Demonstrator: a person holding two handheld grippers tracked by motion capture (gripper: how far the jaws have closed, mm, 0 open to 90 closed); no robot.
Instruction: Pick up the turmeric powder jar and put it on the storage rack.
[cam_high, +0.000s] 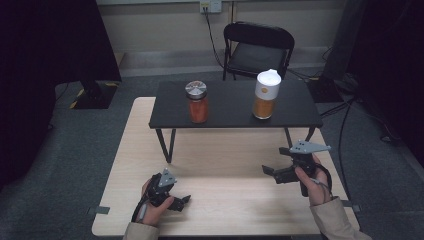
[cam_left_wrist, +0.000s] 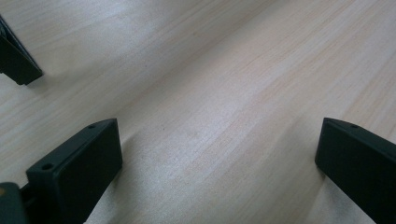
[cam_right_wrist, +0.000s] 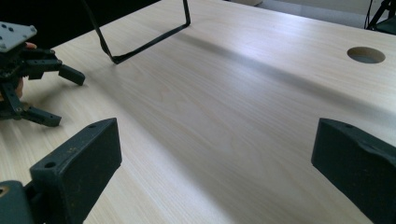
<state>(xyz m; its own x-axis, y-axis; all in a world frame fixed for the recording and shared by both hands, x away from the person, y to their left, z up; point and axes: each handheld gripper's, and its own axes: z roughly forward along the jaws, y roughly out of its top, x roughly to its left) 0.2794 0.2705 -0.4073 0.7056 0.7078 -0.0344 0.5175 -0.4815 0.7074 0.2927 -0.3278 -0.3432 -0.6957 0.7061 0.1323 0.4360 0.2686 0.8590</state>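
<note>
A glass jar (cam_high: 198, 103) with orange contents and a silver lid stands on a low black shelf (cam_high: 230, 117) at the back of the wooden table (cam_high: 225, 210). To its right stands a tumbler (cam_high: 265, 95) with a white top and an orange lower half. My left gripper (cam_high: 183, 202) rests near the table's front left, pointing right. Its jaws are spread wide over bare wood (cam_left_wrist: 219, 135), so it is open. My right gripper (cam_high: 272, 174) hovers at the front right and points left, also open (cam_right_wrist: 215, 140) and holding nothing. In the right gripper view the left gripper (cam_right_wrist: 53, 95) shows farther off.
The shelf's thin black leg frame (cam_right_wrist: 144, 42) stands on the tabletop ahead of the right gripper. A round cable hole (cam_right_wrist: 365, 54) is cut into the wood. A black folding chair (cam_high: 257, 47) sits behind the table. A black block (cam_left_wrist: 14, 60) pokes in at the left gripper view's top left.
</note>
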